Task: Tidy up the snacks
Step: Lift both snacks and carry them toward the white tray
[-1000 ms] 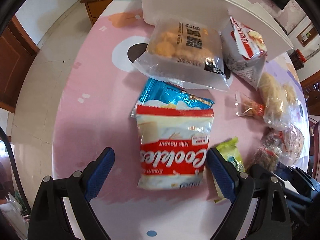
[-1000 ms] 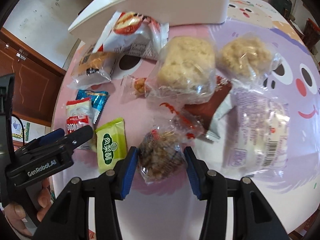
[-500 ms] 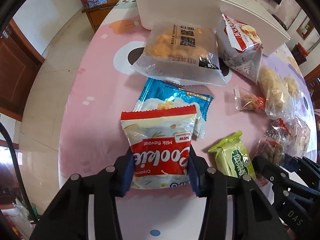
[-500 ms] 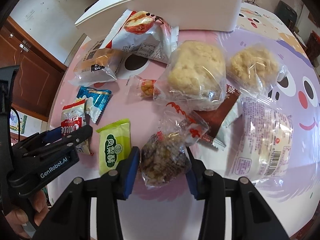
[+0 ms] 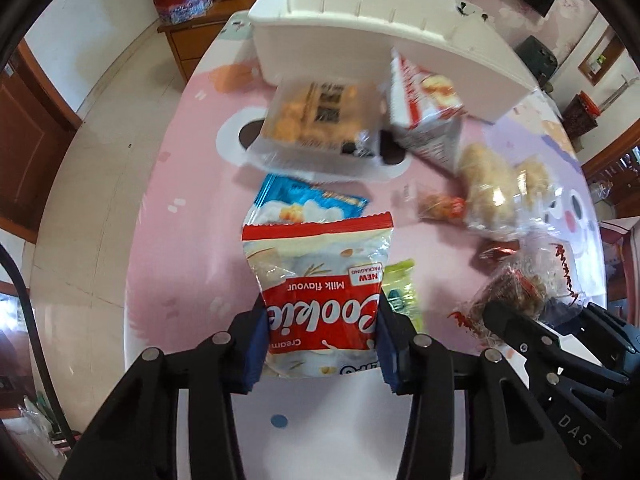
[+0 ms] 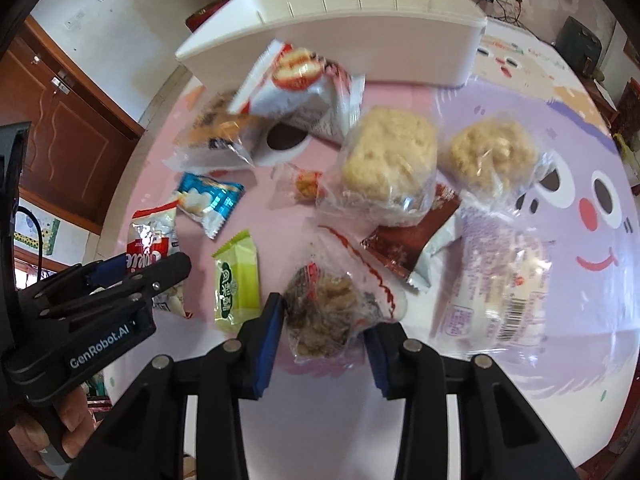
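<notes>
My left gripper (image 5: 320, 332) is shut on the lower half of a red-and-white cookie pack (image 5: 320, 280), which hangs lifted above the pink tablecloth. In the right wrist view the same gripper (image 6: 132, 276) and the cookie pack (image 6: 150, 240) show at the left. The jaws of my right gripper (image 6: 324, 328) are closing, and both pads press on a clear bag of brown nut snack (image 6: 324, 312), which is raised a little. A long white bin (image 5: 360, 52) stands open at the far side of the table.
Left on the cloth are a blue packet (image 5: 308, 200), a green packet (image 6: 236, 280), a clear bag of orange pastries (image 5: 320, 120), a red-and-white packet (image 6: 300, 92), two puffed cakes (image 6: 388, 156), a brown packet (image 6: 412, 240) and a purple-printed bag (image 6: 504, 288). The table edge curves along the left.
The left jaws went from wide open to shut on the cookie pack and lifted it off the blue packet. The right jaws tightened on the nut snack bag and rose.
</notes>
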The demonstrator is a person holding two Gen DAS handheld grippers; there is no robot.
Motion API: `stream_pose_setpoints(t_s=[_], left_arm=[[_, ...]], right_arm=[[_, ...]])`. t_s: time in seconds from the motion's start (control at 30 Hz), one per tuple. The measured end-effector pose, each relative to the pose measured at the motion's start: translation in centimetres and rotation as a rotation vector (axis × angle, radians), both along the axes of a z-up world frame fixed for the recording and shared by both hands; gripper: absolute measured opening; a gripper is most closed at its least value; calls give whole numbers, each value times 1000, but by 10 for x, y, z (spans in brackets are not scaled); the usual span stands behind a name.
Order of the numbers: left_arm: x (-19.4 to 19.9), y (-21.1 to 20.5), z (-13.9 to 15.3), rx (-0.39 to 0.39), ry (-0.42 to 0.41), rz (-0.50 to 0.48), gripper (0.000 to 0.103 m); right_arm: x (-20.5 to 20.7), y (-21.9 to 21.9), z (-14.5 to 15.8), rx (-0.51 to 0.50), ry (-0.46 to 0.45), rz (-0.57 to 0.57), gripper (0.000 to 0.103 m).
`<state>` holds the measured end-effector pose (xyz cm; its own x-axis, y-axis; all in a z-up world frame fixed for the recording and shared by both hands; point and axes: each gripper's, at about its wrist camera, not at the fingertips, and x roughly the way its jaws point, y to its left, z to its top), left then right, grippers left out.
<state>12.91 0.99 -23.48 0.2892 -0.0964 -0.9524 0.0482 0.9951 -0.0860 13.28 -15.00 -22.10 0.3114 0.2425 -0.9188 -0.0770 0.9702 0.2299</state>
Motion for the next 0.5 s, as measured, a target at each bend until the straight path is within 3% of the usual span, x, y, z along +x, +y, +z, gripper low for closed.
stream_pose_setpoints(t_s=[0.5], left_arm=[[41, -15, 132, -48, -212, -89, 45]], right_arm=[[19, -21, 122, 62, -231, -38, 39]])
